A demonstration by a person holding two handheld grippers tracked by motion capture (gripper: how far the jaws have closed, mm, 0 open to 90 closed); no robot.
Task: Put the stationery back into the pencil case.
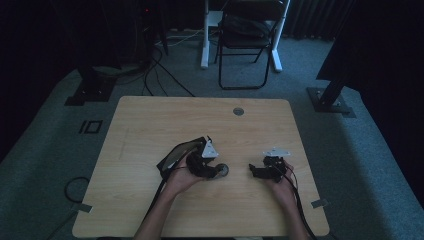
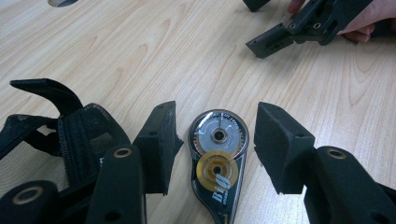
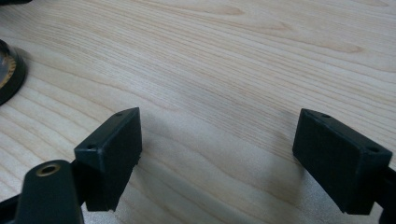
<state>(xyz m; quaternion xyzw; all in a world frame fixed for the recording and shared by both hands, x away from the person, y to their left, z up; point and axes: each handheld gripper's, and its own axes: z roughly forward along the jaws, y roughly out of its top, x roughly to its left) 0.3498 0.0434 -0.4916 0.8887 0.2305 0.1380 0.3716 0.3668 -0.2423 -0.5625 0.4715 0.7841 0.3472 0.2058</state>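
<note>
Landmark: correction tape dispenser [image 2: 218,161], flat on the wooden table [image 2: 140,56], toward the near edge and about midway across.
Left gripper [image 2: 215,149]: jaws apart, one pad on each side of the dispenser, a gap on both sides, nothing clamped.
Right gripper [image 3: 217,154]: jaws wide apart over bare wood, well to the right of the dispenser, holding nothing.
Pencil case [image 2: 79,135]: black mesh, zip open, just left of the dispenser, close behind the left pad.
Risk of a slip: rounded smooth shell, likely to squirt forward or spin if pads close off-centre or on the tapered tail.
Risk of a snag: left pad close to the mesh, may catch the fabric and drag it along.
Risk of a nudge: lowering too far may push the dispenser flat against the wood instead of gripping it.
Writing: white letters on the dispenser's lower body, seemingly "B" and more, too blurred to read fully.
Brand: cannot tell.
</note>
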